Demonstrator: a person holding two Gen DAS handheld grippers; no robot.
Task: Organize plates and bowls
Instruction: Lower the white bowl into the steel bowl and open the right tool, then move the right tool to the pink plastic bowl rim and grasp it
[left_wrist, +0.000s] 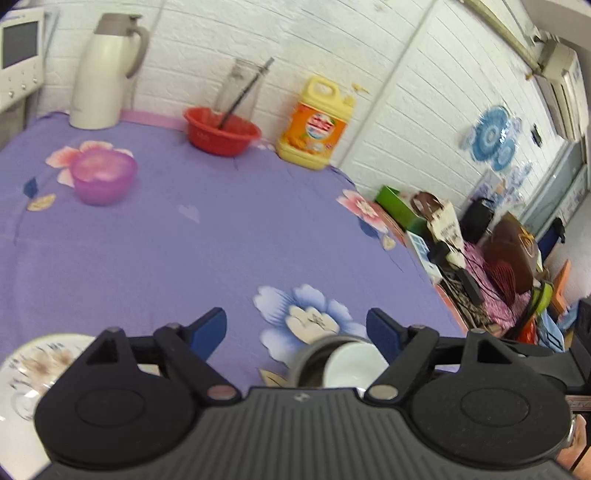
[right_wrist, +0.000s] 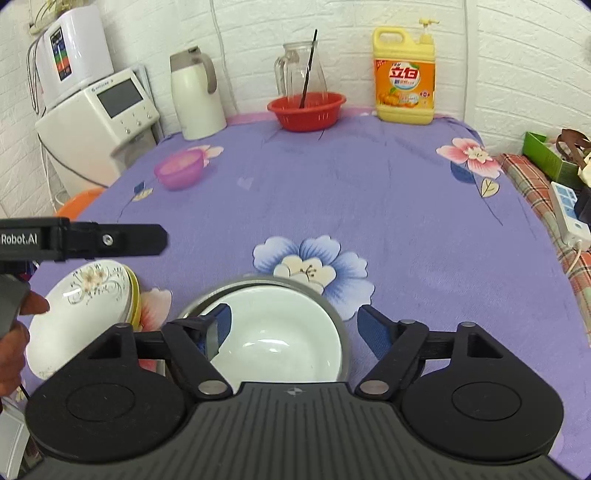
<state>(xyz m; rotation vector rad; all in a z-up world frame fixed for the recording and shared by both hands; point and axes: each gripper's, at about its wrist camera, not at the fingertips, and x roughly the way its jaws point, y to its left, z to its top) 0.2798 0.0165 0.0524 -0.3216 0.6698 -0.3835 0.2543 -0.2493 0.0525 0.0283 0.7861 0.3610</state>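
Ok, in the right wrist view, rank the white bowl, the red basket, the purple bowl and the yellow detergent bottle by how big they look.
1. white bowl, though it sits nearest the camera, which inflates it
2. yellow detergent bottle and red basket: too alike to rank
3. purple bowl, smallest

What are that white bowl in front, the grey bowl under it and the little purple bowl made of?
White bowl: likely glazed ceramic, glossy with sharp highlights. Grey bowl beneath it: probably metal, a thin dull-grey rim with a soft sheen. Purple bowl: looks like translucent plastic, since light glows through its wall.
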